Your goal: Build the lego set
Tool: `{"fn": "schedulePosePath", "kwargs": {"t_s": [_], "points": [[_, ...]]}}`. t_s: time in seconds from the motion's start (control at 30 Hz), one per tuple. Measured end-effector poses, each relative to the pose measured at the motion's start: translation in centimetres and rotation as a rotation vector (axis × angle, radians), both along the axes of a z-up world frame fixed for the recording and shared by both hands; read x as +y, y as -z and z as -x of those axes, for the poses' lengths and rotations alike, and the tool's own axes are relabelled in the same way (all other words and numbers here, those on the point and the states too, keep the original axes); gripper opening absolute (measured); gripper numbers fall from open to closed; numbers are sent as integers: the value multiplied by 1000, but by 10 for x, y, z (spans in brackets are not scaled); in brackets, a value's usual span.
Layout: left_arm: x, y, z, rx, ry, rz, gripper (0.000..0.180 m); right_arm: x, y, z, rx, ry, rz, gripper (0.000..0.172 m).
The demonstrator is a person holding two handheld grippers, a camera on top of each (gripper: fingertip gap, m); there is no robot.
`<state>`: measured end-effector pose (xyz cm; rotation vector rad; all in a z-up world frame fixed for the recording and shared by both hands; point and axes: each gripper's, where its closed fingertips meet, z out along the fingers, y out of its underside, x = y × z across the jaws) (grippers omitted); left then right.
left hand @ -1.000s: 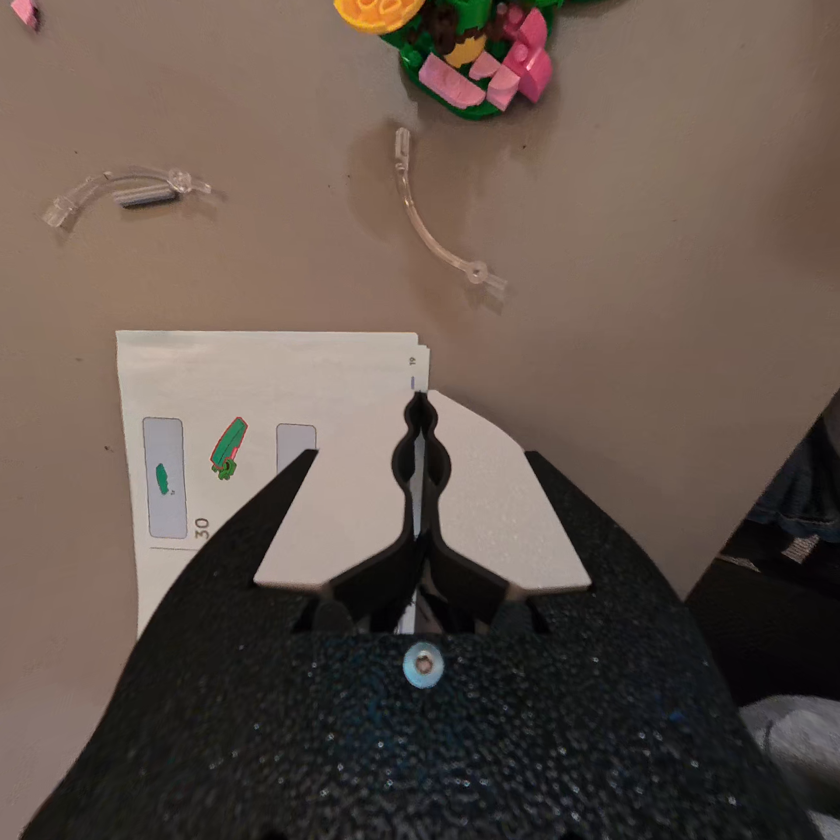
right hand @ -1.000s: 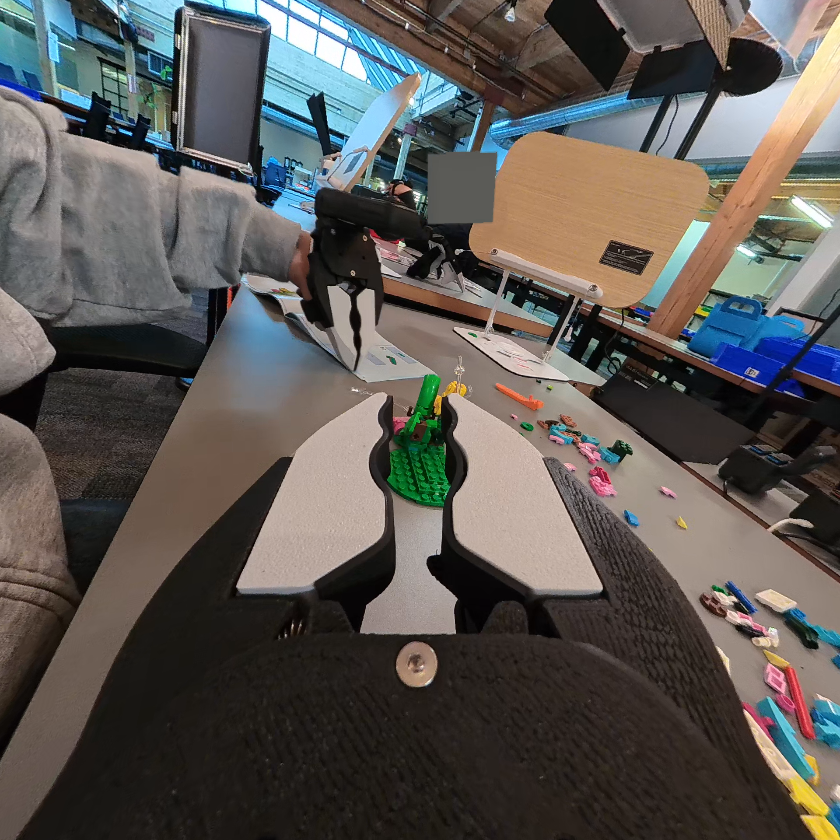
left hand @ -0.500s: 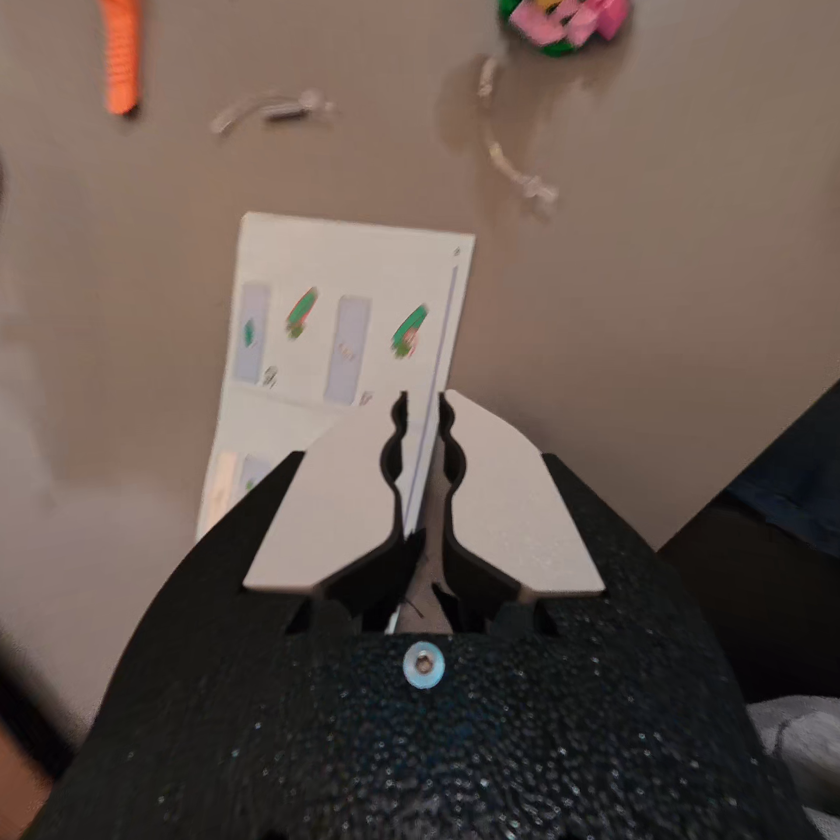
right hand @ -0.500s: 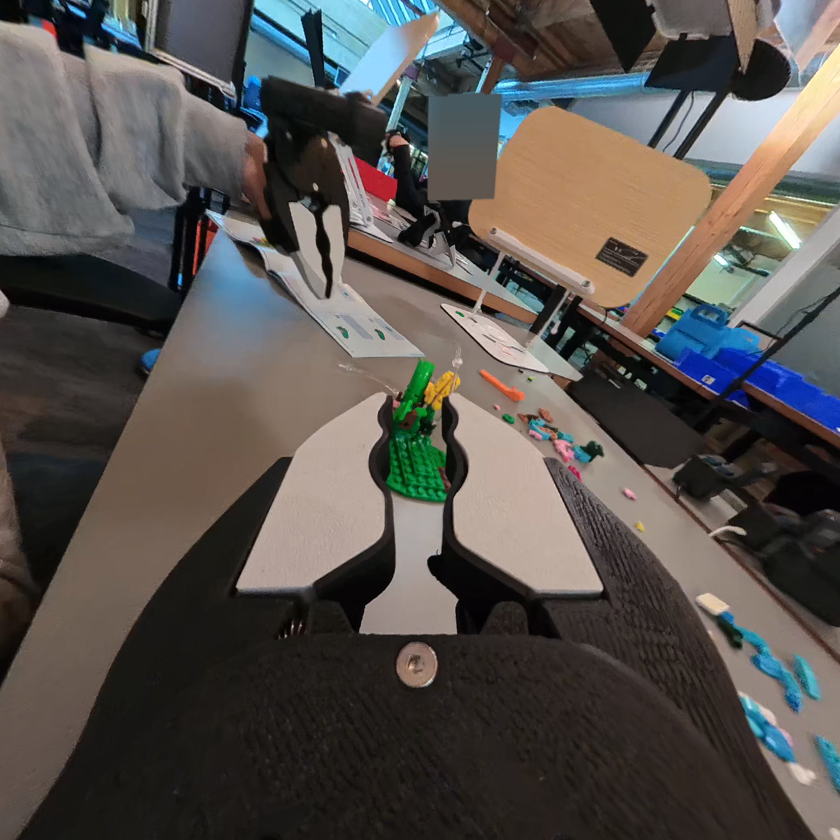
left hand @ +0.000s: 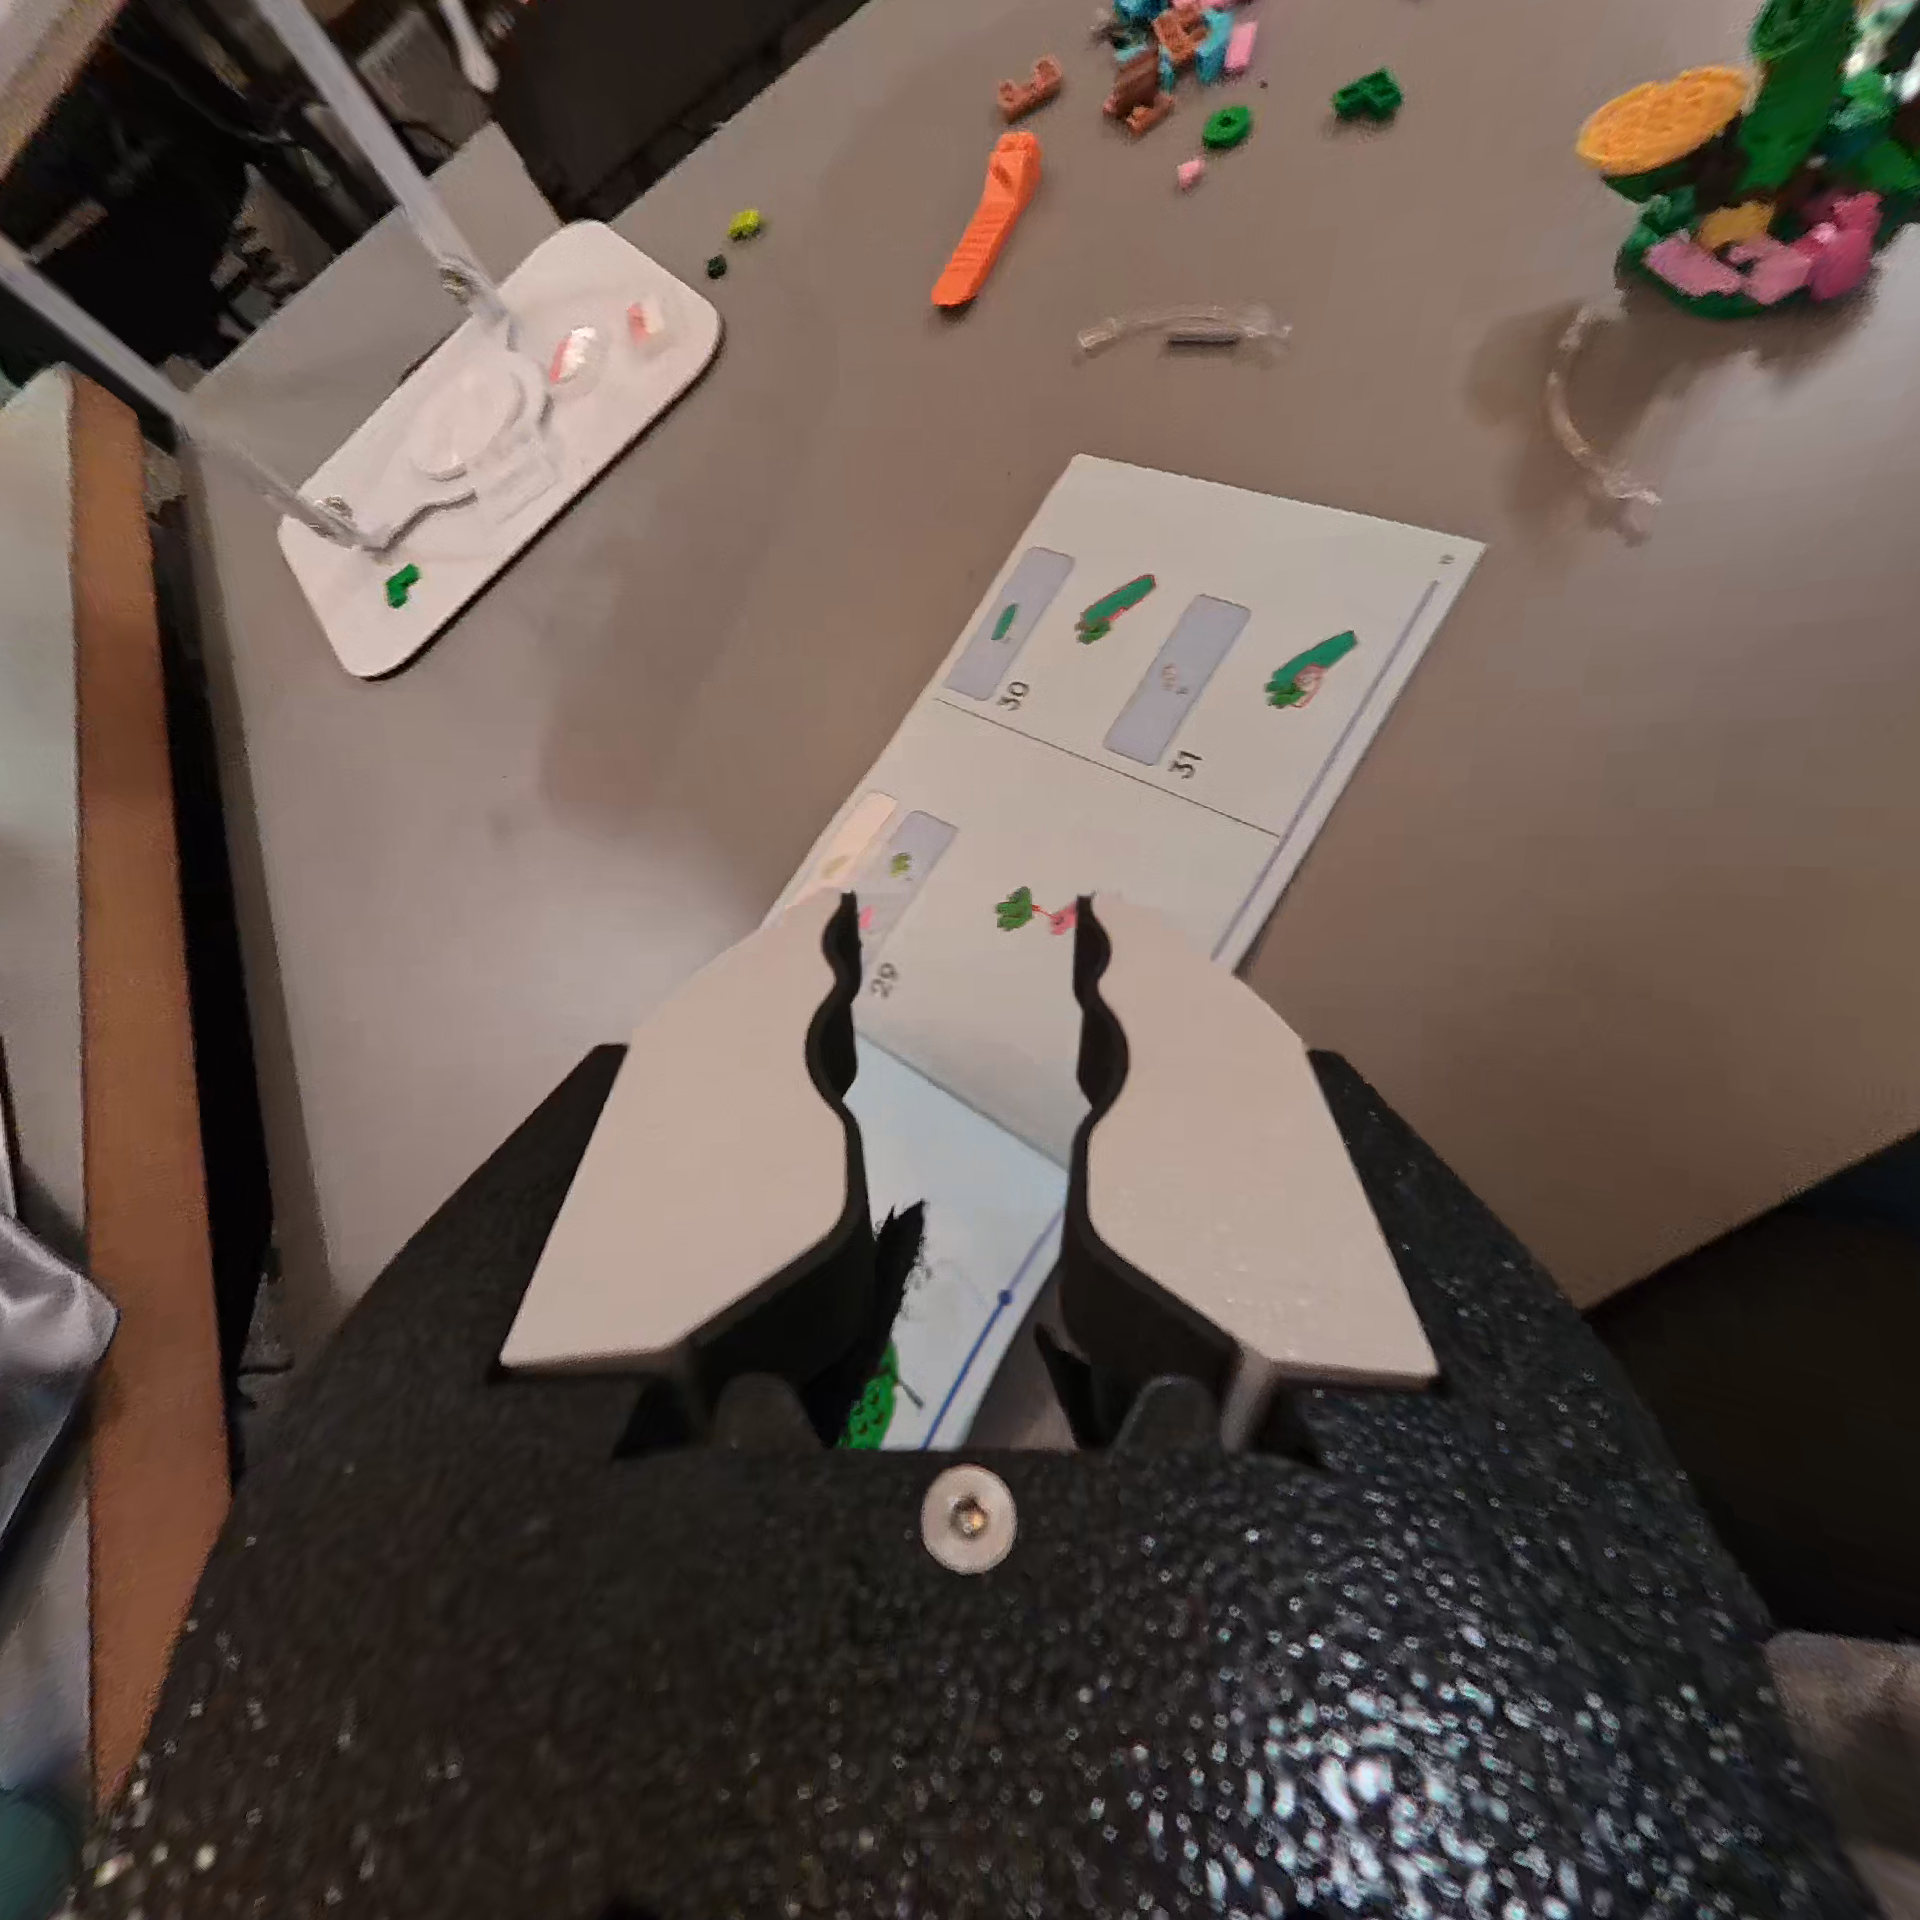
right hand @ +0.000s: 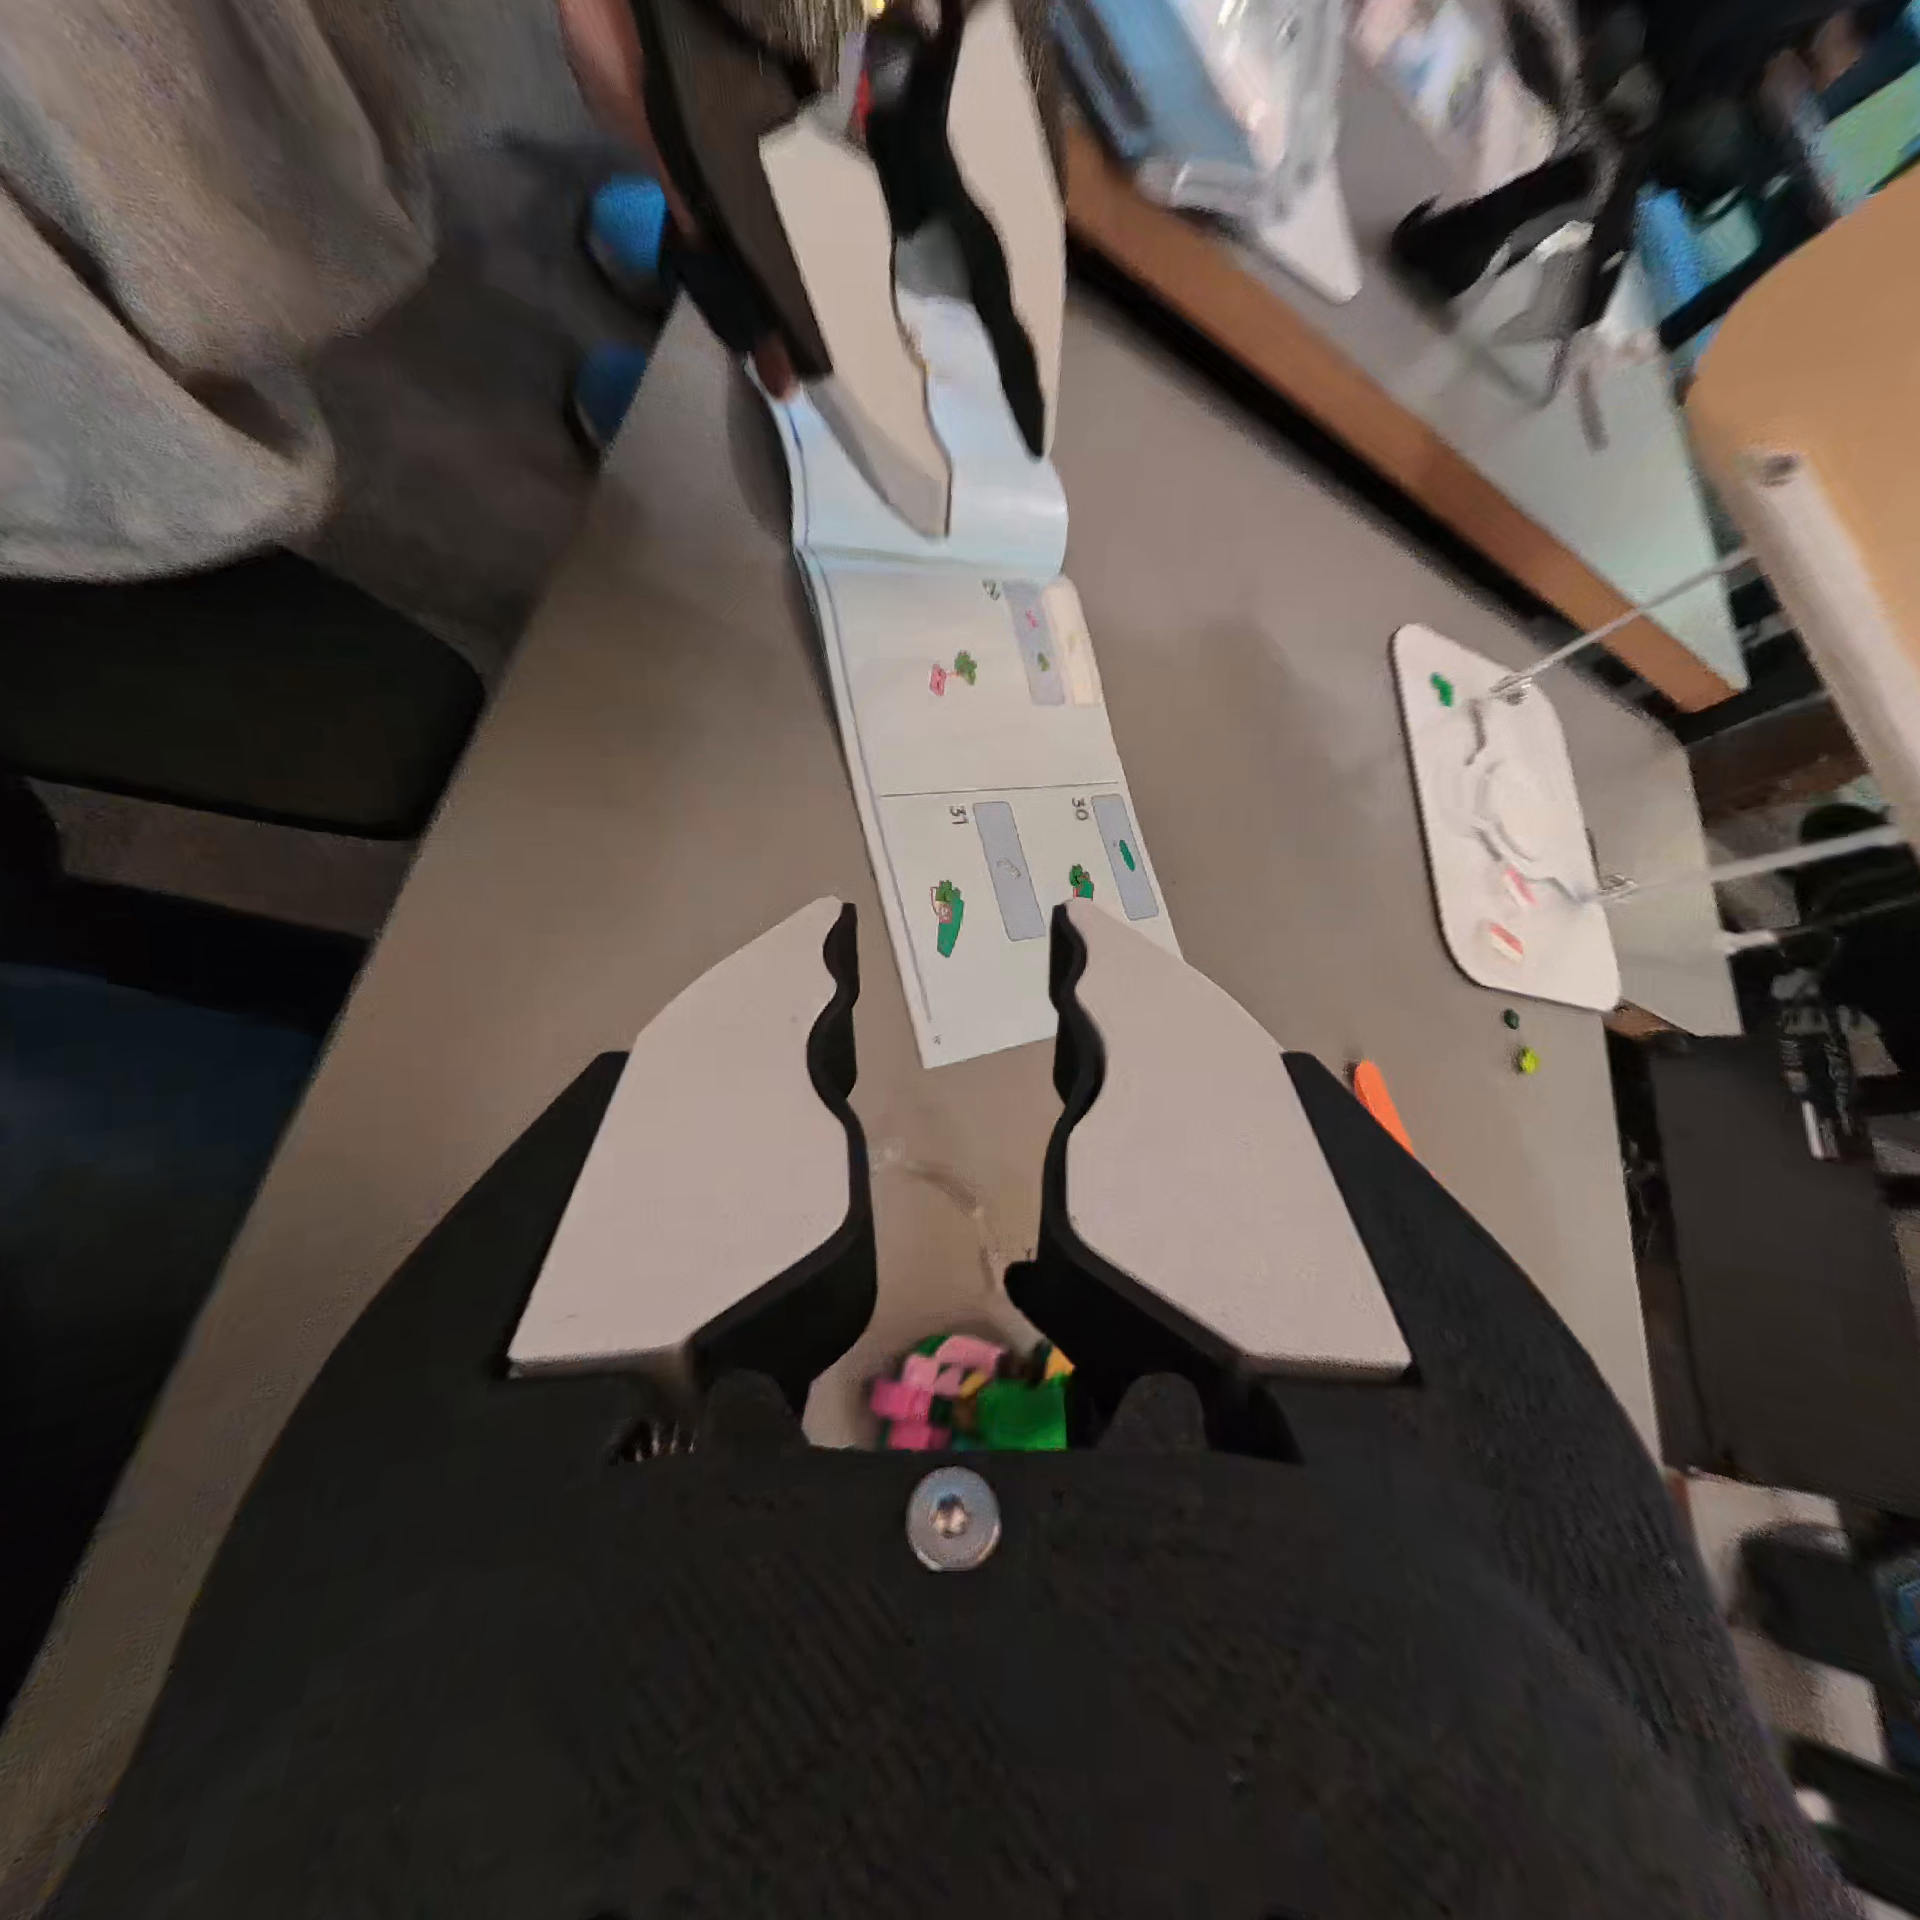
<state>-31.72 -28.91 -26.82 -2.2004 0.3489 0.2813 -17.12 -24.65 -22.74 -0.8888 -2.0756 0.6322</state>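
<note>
Left wrist view: jaws of the left gripper [left hand: 961, 914] spread apart, nothing clamped, poised above the near part of a white paper instruction booklet [left hand: 1164, 727] lying open on the grey counter [left hand: 623, 831]. Near page curling upward between the open jaws; likely to flop or crease if brushed. Beyond: orange plastic brick separator [left hand: 987, 218], curved clear plastic piece [left hand: 1184, 330], green-and-pink brick flower model [left hand: 1766, 187] at far right, white flat stand base [left hand: 499, 457] at left.

Right wrist view: jaws of the right gripper [right hand: 951, 920] also apart and bare, hovering over the booklet's far edge, brick model just beneath; a careless dip could knock loose pieces off.
</note>
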Motion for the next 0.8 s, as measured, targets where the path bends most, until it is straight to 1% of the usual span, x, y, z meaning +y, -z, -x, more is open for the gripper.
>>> {"fn": "schedulePosePath", "kwargs": {"t_s": [0.03, 0.13, 0.23, 0.33, 0.43, 0.5, 0.63, 0.73, 0.8], "points": [[-1, -4, 4, -5, 0, -28, 39, -1, 9, 14, -54, -4, -27, 41], [-9, -11, 18, -9, -9, -84, 37, -10, 39, 50, -234, -16, -34, 49], [-24, -10, 38, -78, -72, -122, 37, -20, 63, 78, -330, -32, -39, 55], [-37, -8, 54, -124, -121, -152, 37, -27, 86, 89, -413, -54, -83, 59], [-39, -9, 56, -166, -119, -173, 36, -25, 103, 92, -467, -69, -157, 60], [-35, -10, 52, -176, -100, -174, 36, -21, 108, 93, -481, -64, -177, 59], [-25, -13, 43, -162, -63, -167, 35, -18, 109, 97, -471, -50, -154, 57], [-22, -10, 41, -167, -49, -153, 35, -16, 109, 98, -462, -45, -149, 54], [-21, -7, 41, -181, -51, -140, 35, -10, 108, 98, -453, -39, -178, 53]]}}
